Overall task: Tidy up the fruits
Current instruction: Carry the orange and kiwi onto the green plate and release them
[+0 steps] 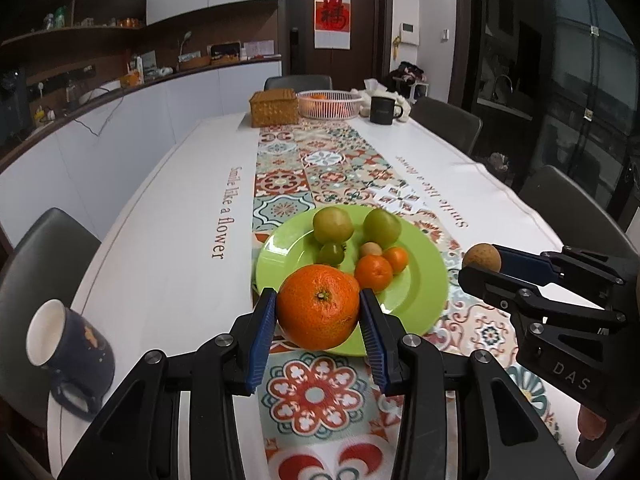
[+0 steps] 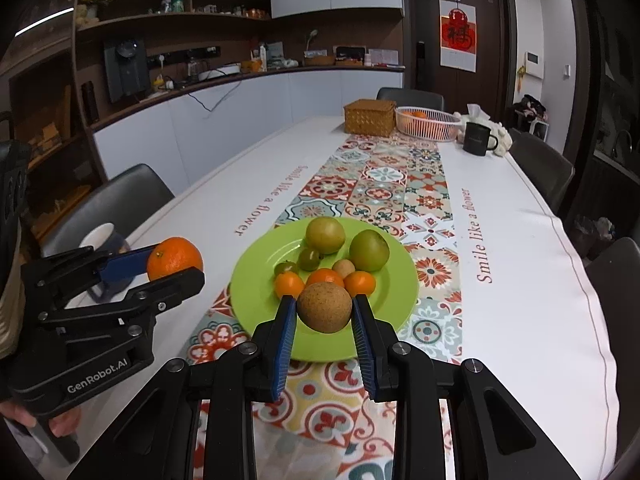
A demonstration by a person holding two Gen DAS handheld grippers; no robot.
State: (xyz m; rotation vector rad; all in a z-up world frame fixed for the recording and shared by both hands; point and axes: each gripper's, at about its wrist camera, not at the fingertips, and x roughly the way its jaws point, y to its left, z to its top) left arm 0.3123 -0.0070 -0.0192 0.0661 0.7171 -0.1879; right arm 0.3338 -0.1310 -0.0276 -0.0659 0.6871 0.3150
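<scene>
Left gripper (image 1: pixel 318 312): I had it clamped on the large orange (image 1: pixel 319 306), blue pads pressing both sides, the fruit lifted clear of the cloth.
Right gripper (image 2: pixel 325 308): I had it closed tight on a round brown fruit (image 2: pixel 325 308), one pad against each flank.
Green plate (image 1: pixel 416 308): it lay just ahead of both my grippers on the patterned runner (image 1: pixel 316 396), its near rim under the fruit I carried.
On the plate: two big green fruits (image 1: pixel 333 225) sat at the far side, small green ones (image 1: pixel 332 253) and a small tan one (image 1: pixel 370 249) in the middle, and small oranges (image 1: pixel 374 273) nearest my fingertips.
Each gripper from the other: my right one showed to the right of my left, near it but apart.
Blue mug (image 1: pixel 72 354): it lay tipped on its side to the left of my left gripper, near the table edge.
Far end, well beyond my grippers: a wicker box (image 1: pixel 274 107), a white basket (image 1: pixel 329 105) with oranges in it, and a dark mug (image 1: pixel 384 110).
</scene>
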